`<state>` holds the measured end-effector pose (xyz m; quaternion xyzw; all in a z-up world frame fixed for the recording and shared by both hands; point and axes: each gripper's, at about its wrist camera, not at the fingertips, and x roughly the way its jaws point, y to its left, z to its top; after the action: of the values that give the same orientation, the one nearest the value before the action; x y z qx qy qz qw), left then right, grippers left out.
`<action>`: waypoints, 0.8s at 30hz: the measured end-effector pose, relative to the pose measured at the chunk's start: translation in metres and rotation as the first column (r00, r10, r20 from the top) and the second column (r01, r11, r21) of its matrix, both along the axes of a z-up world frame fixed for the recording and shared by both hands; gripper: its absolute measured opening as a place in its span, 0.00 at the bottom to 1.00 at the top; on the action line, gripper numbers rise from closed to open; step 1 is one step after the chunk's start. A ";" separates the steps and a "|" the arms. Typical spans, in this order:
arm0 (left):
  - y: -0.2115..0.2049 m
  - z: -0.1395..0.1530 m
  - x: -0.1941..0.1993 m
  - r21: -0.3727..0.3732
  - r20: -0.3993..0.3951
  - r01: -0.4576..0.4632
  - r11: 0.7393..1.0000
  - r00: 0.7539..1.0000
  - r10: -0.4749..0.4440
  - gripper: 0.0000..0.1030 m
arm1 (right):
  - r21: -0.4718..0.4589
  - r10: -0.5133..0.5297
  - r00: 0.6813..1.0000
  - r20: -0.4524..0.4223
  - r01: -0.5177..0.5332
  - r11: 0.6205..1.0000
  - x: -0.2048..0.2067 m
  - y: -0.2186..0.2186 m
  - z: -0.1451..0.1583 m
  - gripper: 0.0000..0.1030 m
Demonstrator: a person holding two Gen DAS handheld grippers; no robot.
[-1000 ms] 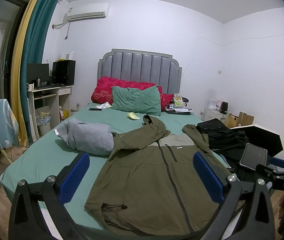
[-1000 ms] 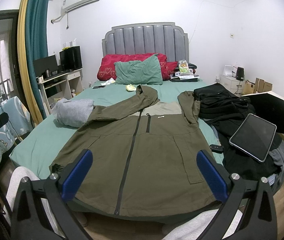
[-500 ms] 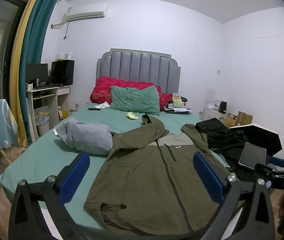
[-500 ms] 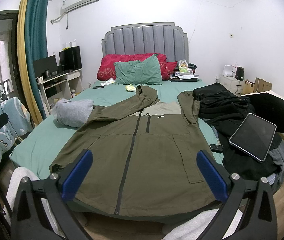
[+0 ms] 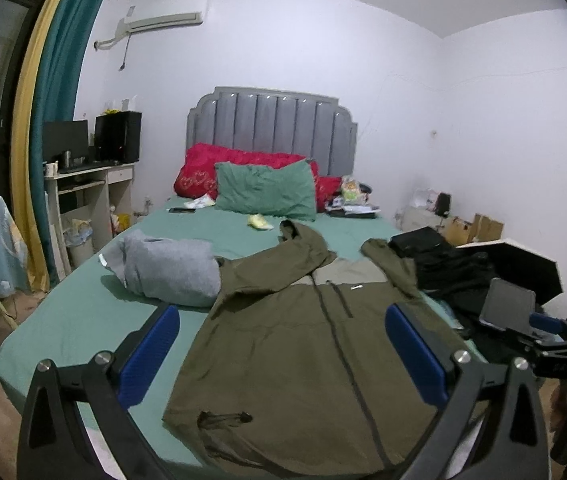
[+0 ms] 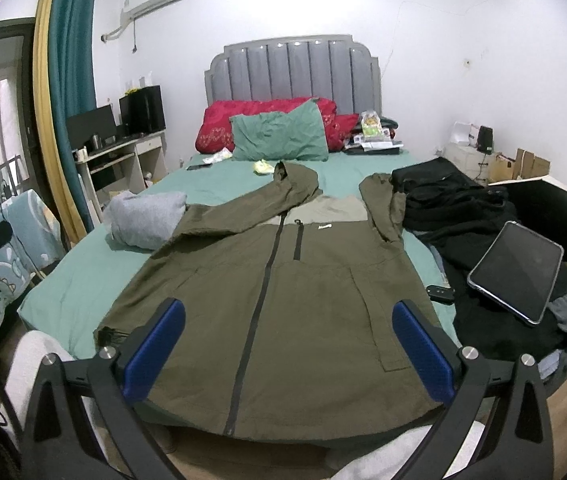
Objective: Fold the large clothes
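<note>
**Bedroom, green bed, one big jacket laid out flat**

So it's a small white-walled bedroom with a bed (image 6: pixel 83 264) in a green sheet, grey padded headboard (image 6: pixel 293 68) at the far end, and a green pillow (image 6: pixel 279 136) leaning on a red one. The olive hooded jacket (image 6: pixel 283 292) is spread face up across the middle and near end of the bed, zipper shut, hood pointing toward the pillows, hem hanging right at the near edge. Its sleeve on the window side runs out to a grey folded garment (image 6: pixel 143 216) and touches it. On the other side there's a heap of black clothes (image 6: pixel 455 208) just beside the jacket, with a tablet (image 6: pixel 517 272) lying on top of the dark pile and a little black key fob (image 6: pixel 439 294) next to the jacket's edge.

Left gripper (image 5: pixel 283 354) has its blue pads wide apart, holding nothing, hovering over the jacket's lower half from the window side. Right gripper (image 6: pixel 289 350) is the same deal: fingers spread, nothing between them, sitting above the hem roughly centred on the zipper. Neither one is touching the fabric.
</note>
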<state>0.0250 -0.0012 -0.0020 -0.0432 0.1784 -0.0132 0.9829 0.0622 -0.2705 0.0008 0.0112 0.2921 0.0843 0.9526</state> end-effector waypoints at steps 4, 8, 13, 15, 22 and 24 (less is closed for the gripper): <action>0.017 -0.019 0.047 0.005 -0.067 -0.033 0.999 0.997 0.033 1.00 | -0.029 0.015 0.999 -0.029 -0.016 0.999 0.039 -0.008 -0.021 1.00; 0.041 -0.049 0.106 0.007 -0.138 -0.059 0.998 0.989 0.059 1.00 | -0.049 0.018 0.997 -0.078 -0.022 0.999 0.098 -0.016 -0.047 1.00; 0.075 -0.087 0.187 0.005 -0.199 -0.097 0.995 0.975 0.096 1.00 | -0.080 0.032 0.989 -0.146 -0.044 0.996 0.192 -0.022 -0.084 0.88; 0.089 -0.099 0.216 0.004 -0.206 -0.114 0.994 0.972 0.112 1.00 | -0.069 0.037 0.985 -0.169 -0.049 0.996 0.234 -0.023 -0.099 0.77; 0.148 -0.144 0.323 0.007 -0.262 -0.186 0.983 0.948 0.181 0.97 | -0.118 0.089 0.964 -0.251 -0.122 0.986 0.412 0.024 -0.161 0.68; 0.163 -0.154 0.339 0.007 -0.258 -0.218 0.976 0.943 0.212 0.97 | -0.117 0.107 0.960 -0.258 -0.141 0.983 0.462 0.043 -0.174 0.66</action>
<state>0.3644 0.1616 -0.1558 -0.0743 0.2984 0.0980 0.9465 0.5244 -0.2273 -0.1730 -0.0605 0.4152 0.1219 0.8995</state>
